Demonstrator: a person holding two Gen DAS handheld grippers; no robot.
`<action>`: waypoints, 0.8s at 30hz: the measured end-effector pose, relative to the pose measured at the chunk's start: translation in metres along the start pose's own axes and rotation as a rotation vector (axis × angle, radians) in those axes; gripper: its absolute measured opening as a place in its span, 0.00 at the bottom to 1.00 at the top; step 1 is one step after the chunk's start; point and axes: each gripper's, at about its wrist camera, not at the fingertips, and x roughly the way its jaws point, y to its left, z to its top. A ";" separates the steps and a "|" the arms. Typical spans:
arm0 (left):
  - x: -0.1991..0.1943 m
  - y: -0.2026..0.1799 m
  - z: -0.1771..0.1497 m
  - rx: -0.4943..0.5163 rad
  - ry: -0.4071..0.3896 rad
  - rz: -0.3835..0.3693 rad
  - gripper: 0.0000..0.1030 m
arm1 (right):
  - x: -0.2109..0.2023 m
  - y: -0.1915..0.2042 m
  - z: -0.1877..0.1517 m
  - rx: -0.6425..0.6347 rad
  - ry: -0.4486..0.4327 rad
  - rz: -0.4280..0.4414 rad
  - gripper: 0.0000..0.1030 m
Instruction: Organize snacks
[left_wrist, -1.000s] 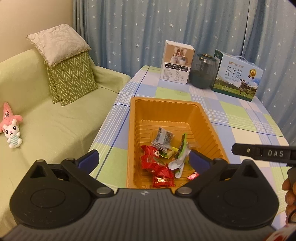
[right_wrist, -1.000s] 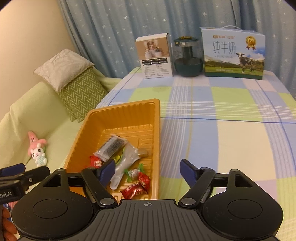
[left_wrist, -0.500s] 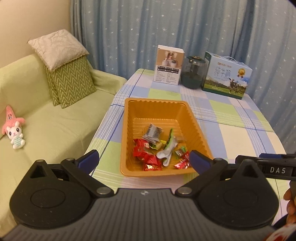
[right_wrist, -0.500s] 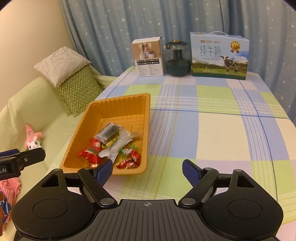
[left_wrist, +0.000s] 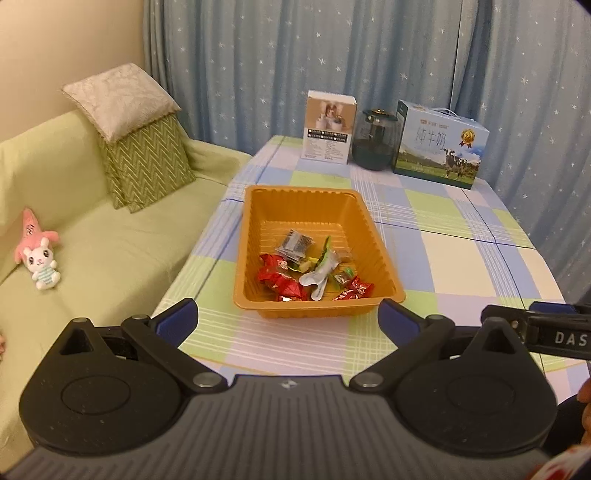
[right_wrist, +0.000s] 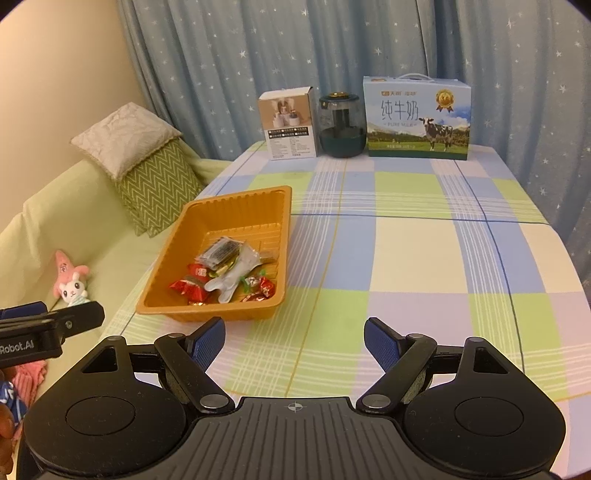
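Both grippers pulled back from the orange tray (left_wrist: 373, 236), left gripper (left_wrist: 288, 319) fingers wide and empty, right gripper (right_wrist: 294, 338) likewise spread, snacks (left_wrist: 314, 271) heaped inside the tray on the checked table (right_wrist: 424, 258).

Left gripper (left_wrist: 287, 320): jaws spread wide, nothing between them, angled downward. Right gripper (right_wrist: 294, 340): jaws also wide apart and empty, same downward tilt. The two are held side by side, apart, each showing at the edge of the other's view. Bit of a hand (left_wrist: 584, 400) visible behind the right one.
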 end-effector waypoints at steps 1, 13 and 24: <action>-0.004 -0.001 -0.001 0.002 -0.002 0.000 1.00 | -0.004 0.000 -0.002 0.001 -0.003 -0.002 0.80; -0.045 -0.013 -0.008 0.028 -0.014 -0.007 1.00 | -0.058 -0.006 -0.018 0.035 -0.072 -0.044 0.80; -0.075 -0.027 -0.016 0.062 -0.043 -0.045 1.00 | -0.089 0.002 -0.032 0.016 -0.082 -0.026 0.80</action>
